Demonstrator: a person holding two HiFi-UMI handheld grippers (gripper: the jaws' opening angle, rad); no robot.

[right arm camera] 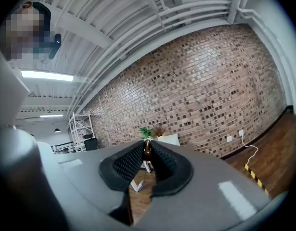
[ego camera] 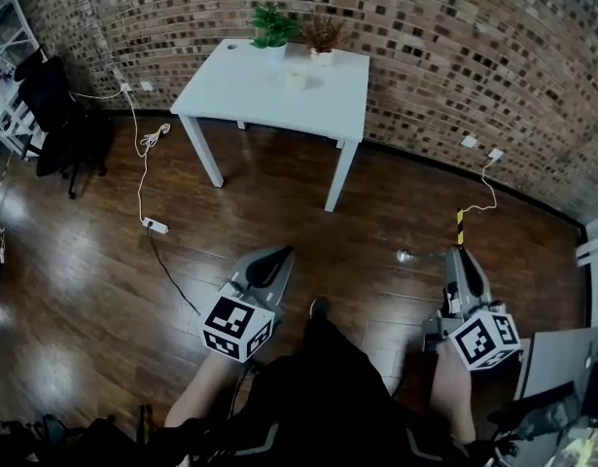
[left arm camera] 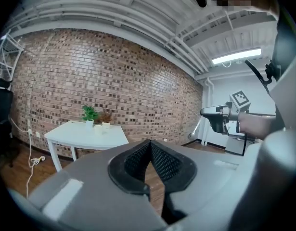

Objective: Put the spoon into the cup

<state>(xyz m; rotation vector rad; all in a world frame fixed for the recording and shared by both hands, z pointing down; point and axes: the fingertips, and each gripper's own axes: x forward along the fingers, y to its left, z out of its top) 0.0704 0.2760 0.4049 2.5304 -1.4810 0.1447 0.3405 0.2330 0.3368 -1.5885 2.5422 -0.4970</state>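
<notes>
The spoon is clamped in the right tongs. It sticks out sideways from their tip over the wooden floor, with its bowl towards the left tongs. In the right gripper view the pads stand narrow with a thin dark piece pinched between them near the tip. In the left gripper view the left tongs are closed tip to tip and hold nothing. The same view shows the spoon hanging from the right tongs off to the side. The cup stands well apart from both tongs, on the white surface against the brick wall. It is near the back edge, just in front of two small potted plants, a green one and a brownish one. A white cable with a power strip lies on the floor beside the surface's left legs. A black chair stands further left, by the wall.
</notes>
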